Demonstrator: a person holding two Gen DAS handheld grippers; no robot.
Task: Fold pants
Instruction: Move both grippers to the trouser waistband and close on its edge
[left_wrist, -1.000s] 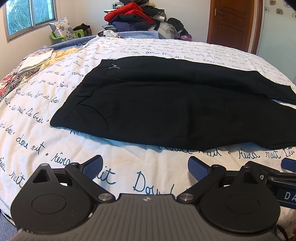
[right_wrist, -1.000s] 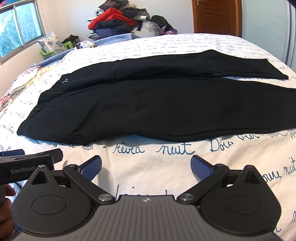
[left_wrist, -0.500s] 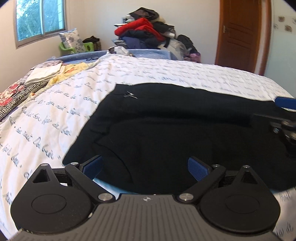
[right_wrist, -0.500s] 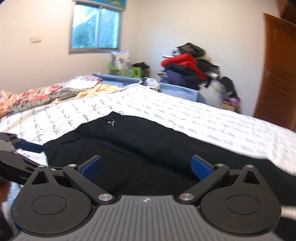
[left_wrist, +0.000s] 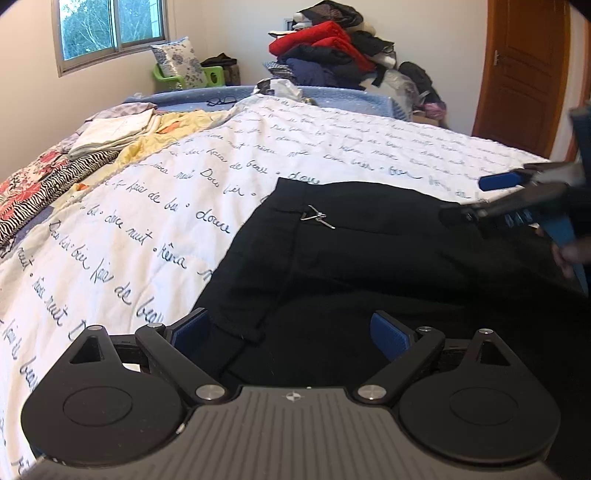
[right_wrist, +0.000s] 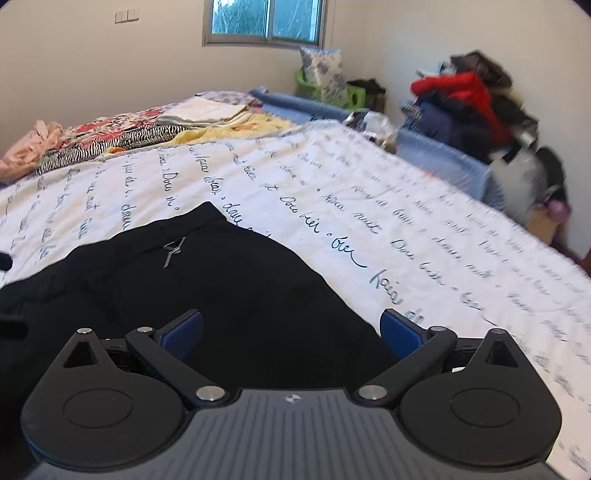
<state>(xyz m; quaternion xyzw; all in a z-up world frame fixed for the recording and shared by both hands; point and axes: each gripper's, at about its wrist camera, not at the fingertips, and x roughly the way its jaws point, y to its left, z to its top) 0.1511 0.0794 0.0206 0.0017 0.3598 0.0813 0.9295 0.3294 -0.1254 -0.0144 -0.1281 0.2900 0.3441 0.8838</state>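
Black pants (left_wrist: 369, 266) lying flat on the script-printed bedspread (left_wrist: 155, 221), with the left gripper (left_wrist: 291, 330) and right gripper (right_wrist: 291, 328) both spread wide and empty over the waist end; a shallow pinch risks catching only one layer, skewing the fold.

Black pants (left_wrist: 369, 266) lie ahead of the blue-padded left gripper (left_wrist: 291, 332), on a white bedspread (left_wrist: 155, 206) printed with dark cursive script.

pants (left_wrist: 369, 266) on bed (left_wrist: 184, 206) | clothes pile (left_wrist: 332, 48) behind | both tongs over pants
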